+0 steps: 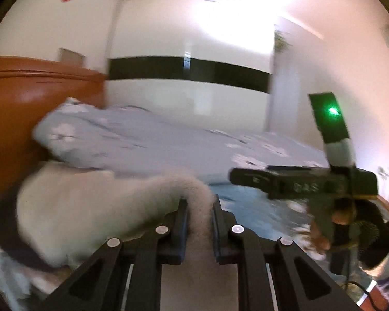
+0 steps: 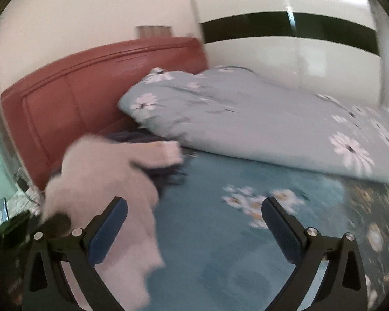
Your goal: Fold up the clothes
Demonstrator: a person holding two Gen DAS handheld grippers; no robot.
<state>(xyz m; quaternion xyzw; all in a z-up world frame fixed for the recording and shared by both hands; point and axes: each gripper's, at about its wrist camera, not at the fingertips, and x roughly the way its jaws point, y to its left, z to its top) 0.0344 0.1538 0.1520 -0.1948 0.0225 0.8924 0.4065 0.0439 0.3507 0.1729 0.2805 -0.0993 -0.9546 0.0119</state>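
A white fluffy garment with a dark trim lies on the bed at the left. My left gripper is shut on a fold of this garment, which rises between its fingers. In the right wrist view the same garment drapes at the left, over dark clothing. My right gripper is open and empty above the blue floral sheet, with its left finger beside the garment. The right gripper also shows in the left wrist view, held in a hand at the right.
A grey-blue floral duvet is bunched along the back of the bed. A reddish-brown headboard stands at the left. A white wardrobe with a black band stands behind the bed. Both views are blurred by motion.
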